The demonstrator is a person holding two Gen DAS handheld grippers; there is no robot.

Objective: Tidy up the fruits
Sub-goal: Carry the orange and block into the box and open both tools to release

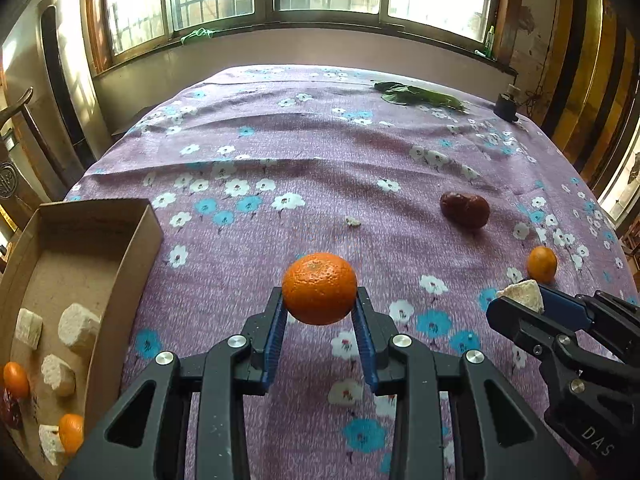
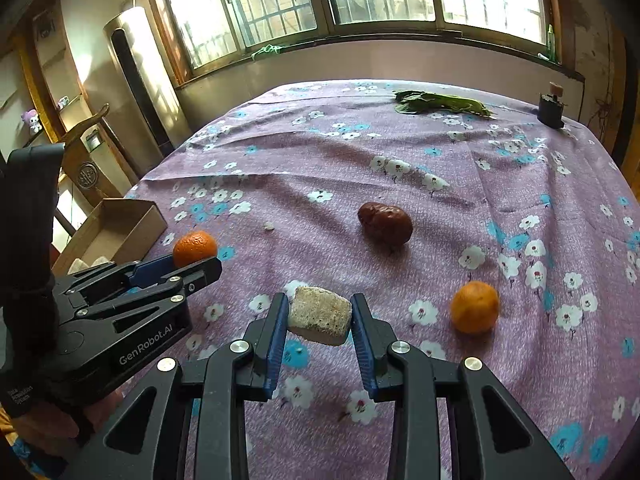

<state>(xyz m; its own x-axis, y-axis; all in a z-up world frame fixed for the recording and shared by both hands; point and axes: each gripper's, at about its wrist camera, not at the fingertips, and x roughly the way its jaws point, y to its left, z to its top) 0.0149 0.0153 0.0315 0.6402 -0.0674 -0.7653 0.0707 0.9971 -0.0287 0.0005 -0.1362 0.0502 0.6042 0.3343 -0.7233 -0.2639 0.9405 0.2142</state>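
In the left wrist view, our left gripper (image 1: 319, 300) sits at lower centre, its blue pads clamped on either side of an orange mandarin (image 1: 319, 294) lifted clear of the surface (image 1: 280, 140), which wears a purple cloth printed with white and blue flowers. At the lower left edge of the frame lies an open cardboard box (image 1: 132, 248) holding several pale spongy chunks, two small mandarins and a dark red fruit at its near end. On the cloth to the right of centre rests a wrinkled dark red date (image 1: 465, 210), and lower right of it a second mandarin (image 1: 541, 264) sits loose. Just below that fruit our right gripper (image 1: 520, 300) comes in from the right edge, closed on a pale spongy chunk (image 1: 522, 294). Green leaves (image 1: 416, 94) lie at the far upper right. In the right wrist view, the right gripper is at lower centre, gripping the chunk between its pads just above the cloth. The date lies above it near mid-frame, the loose mandarin to the right. At the left, the left gripper carries its mandarin, with the box behind it at the left edge.
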